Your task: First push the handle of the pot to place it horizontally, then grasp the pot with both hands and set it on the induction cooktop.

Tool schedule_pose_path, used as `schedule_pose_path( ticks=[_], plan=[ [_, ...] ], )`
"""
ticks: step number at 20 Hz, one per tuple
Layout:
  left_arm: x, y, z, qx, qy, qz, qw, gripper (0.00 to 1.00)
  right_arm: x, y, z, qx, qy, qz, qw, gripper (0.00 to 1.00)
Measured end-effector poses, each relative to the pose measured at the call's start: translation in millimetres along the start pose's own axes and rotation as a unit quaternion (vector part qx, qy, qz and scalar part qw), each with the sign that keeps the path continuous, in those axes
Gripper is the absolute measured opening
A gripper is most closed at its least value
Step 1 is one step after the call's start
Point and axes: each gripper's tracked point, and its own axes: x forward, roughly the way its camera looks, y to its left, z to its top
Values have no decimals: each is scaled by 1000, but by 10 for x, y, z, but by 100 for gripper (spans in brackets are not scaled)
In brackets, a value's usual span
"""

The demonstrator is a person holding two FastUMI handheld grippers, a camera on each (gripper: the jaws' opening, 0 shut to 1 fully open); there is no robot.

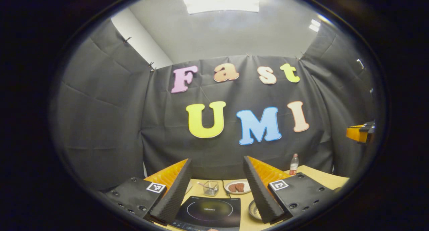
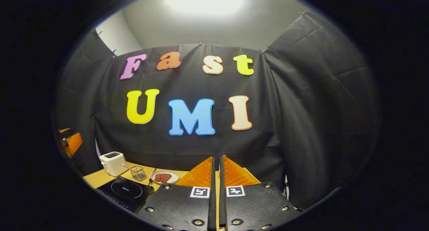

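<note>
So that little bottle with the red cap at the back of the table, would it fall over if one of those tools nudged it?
Probably yes. The bottle stands upright and looks tall and narrow, so a push near its cap would likely tip it. It seems to be clear plastic, so likely light and unlikely to break. Once down, its round body could roll on the table.

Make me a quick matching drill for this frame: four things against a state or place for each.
Things:
1. left gripper
2. right gripper
3. induction cooktop
4. toaster

States or places:
A. jaws together
B. white, at the table's back edge
C. jaws wide apart
D. black, nothing on its ring

Pairs: 1-C, 2-A, 3-D, 4-B
</note>
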Motion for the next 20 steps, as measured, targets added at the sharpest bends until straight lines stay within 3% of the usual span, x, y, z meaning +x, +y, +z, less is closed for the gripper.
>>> schedule_pose_path(
  ticks=[5,6,7,9,13,14,18,20],
  plan=[
    [-45,-49,1,-4,2,11,1000,100,-69,138,-35,-18,-7,40,999,1],
    [-68,-69,9,-4,3,13,1000,91,-59,162,-69,-22,-4,50,999,7],
    [-82,-90,19,-4,3,17,1000,91,-56,193,-110,-20,0,61,998,1],
    [-134,-110,28,2,4,27,1000,91,-30,308,-249,-9,19,90,996,1],
    [-230,-35,13,22,8,56,998,91,-19,552,-573,-3,59,149,987,1],
    [-253,11,9,24,10,63,998,97,-28,630,-646,-2,69,162,984,1],
    [-286,158,-83,16,22,82,996,100,-59,974,-946,0,110,211,971,1],
    [-261,234,-82,18,22,85,996,97,-63,1127,-1094,-5,133,226,965,1]
  ],
)
